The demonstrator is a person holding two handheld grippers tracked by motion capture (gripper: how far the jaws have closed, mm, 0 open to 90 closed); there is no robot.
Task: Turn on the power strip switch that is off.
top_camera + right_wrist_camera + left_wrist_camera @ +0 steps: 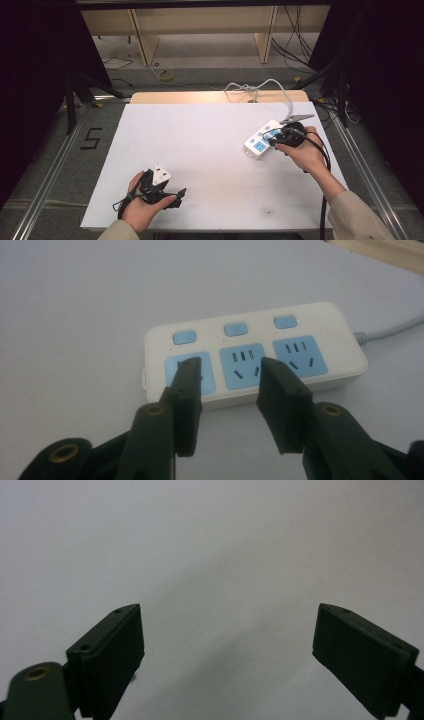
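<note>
Power strip lies at three o'clock on the white table, cord trailing toward twelve. Right gripper hovers over it, jaws parted, empty. Left gripper at seven o'clock gapes wide, empty.

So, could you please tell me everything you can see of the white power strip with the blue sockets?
The white plastic power strip with blue sockets lies flat on the white table, right of centre. It has three blue sockets in a row, each beside a blue button, and nothing is plugged in. A grey cable leaves one end. The right gripper hovers open over it.
</note>
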